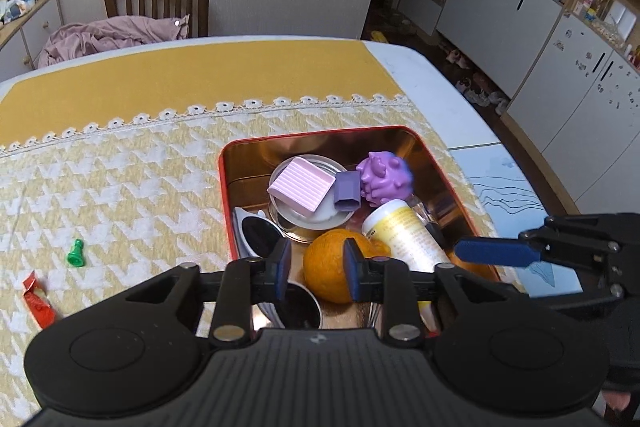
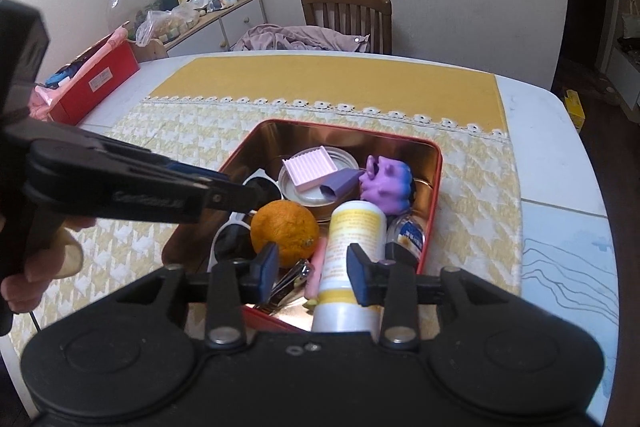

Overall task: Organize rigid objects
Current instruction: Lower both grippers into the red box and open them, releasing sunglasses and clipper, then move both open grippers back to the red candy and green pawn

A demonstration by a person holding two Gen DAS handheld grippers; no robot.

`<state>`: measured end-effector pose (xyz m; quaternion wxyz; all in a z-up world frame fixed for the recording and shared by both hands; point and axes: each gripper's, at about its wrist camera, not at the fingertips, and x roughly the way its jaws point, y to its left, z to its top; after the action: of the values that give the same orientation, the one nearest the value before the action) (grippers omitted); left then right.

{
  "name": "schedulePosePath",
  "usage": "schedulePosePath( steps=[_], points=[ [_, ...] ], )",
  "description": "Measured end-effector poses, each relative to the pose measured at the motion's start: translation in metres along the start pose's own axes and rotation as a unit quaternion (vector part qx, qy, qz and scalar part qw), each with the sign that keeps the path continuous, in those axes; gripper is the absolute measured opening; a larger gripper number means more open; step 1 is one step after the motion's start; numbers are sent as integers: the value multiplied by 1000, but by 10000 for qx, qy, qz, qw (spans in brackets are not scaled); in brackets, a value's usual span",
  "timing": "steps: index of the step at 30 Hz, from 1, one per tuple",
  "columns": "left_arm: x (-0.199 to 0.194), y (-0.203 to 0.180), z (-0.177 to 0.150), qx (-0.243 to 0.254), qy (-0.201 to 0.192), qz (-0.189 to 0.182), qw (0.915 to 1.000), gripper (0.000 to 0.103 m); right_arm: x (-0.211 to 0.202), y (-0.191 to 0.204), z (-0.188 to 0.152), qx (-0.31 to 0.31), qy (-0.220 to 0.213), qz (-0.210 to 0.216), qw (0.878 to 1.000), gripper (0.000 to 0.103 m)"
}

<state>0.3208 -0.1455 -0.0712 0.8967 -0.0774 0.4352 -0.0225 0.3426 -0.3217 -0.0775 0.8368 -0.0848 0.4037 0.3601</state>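
A red tin box [image 1: 224,187] [image 2: 434,195] with a gold inside holds an orange [image 1: 328,267] [image 2: 286,231], a white and yellow bottle [image 1: 408,231] [image 2: 352,255], a purple spiky toy [image 1: 384,177] [image 2: 386,189], a pink ribbed tray [image 1: 302,187] [image 2: 308,173], a purple block [image 1: 347,189] and white sunglasses [image 1: 256,233] [image 2: 228,243]. My left gripper [image 1: 318,267] is open above the orange. My right gripper [image 2: 314,273] is open, its jaws either side of the bottle's lower part, not closed on it.
A green chess pawn [image 1: 75,253] and a red wrapper [image 1: 38,301] lie on the houndstooth cloth left of the tin. A nail clipper [image 2: 296,277] lies in the tin. A red box [image 2: 94,87] stands on the table's far left. A chair [image 1: 158,1] is behind the table.
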Motion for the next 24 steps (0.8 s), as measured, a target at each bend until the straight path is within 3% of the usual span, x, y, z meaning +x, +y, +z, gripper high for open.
schedulePosePath(
  steps=[1,3,5,10,14,19,23,24],
  points=[
    [-4,1,-2,-9,-28,-22,10000,33,-1,1,0,2,7,12,10000,39],
    [-12,5,-6,-24,-112,-55,9999,49,-4,4,0,-30,-9,30,10000,45],
    [-22,9,-11,-32,-240,-67,9997,56,-8,10,0,-81,-28,33,10000,51],
    [-44,31,-23,-109,-385,-109,9991,56,-13,31,3,-179,-115,7,9998,62],
    [-64,55,-32,31,-608,-19,9981,70,-14,50,6,-191,-207,-48,9996,71],
    [-84,89,-46,291,-772,156,9965,71,-8,77,12,-74,-273,-120,9995,81],
    [-94,119,-56,415,-890,337,9946,83,2,102,19,-14,-349,-218,9992,102],
    [-96,127,-59,394,-924,377,9942,84,5,109,21,20,-378,-236,9990,103]
  ],
)
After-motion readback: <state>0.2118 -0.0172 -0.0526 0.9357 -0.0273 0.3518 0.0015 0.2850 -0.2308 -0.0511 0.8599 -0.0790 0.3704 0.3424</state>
